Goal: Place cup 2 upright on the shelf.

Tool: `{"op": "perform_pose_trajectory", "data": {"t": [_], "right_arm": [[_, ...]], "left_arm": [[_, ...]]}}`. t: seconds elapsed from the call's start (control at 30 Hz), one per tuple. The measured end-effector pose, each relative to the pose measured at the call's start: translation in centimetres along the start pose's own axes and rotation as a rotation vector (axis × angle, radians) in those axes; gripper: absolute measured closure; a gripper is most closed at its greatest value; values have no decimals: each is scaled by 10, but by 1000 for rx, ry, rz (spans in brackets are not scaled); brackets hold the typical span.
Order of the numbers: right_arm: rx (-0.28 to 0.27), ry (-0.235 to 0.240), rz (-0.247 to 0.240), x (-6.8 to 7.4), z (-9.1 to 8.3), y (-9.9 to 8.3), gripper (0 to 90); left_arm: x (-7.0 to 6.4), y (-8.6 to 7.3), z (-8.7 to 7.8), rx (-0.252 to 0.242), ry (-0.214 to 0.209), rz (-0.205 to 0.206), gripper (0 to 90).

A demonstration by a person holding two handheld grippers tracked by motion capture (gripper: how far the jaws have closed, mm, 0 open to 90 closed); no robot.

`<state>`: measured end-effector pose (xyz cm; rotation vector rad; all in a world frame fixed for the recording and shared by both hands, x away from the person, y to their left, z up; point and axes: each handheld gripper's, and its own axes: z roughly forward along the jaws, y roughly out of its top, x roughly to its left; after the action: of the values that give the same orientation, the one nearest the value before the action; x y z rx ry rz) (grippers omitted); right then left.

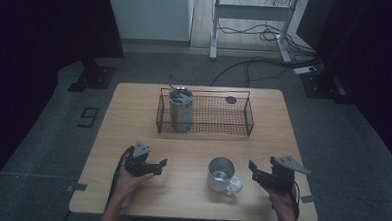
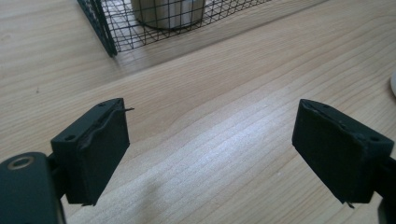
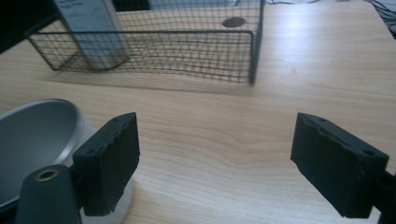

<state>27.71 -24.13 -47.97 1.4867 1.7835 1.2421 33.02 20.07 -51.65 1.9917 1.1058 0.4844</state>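
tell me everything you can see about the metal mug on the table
The metal mug looks like brushed steel, silver-grey, with a wide open mouth and a loop handle on its right, toward the right gripper. It stands upright on the wooden table, in front of the wire basket, between the two grippers. Nothing grips it; it looks empty inside.

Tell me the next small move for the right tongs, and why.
Probably shift the right tongs left toward the mug: their jaws stand open and empty, the mug sits just beside them with its handle facing that side, untouched.
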Motion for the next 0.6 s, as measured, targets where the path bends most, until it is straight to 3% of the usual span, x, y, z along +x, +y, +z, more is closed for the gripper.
{"op": "perform_pose_trajectory", "data": {"t": [0.27, 0.6], "right_arm": [[-9, 108, 5, 12, -3, 5, 147], [-25, 155, -16, 27, -6, 9, 144]], "left_arm": [[3, -2, 1, 5, 9, -11, 113], [6, -3, 0, -1, 7, -22, 113]]}}
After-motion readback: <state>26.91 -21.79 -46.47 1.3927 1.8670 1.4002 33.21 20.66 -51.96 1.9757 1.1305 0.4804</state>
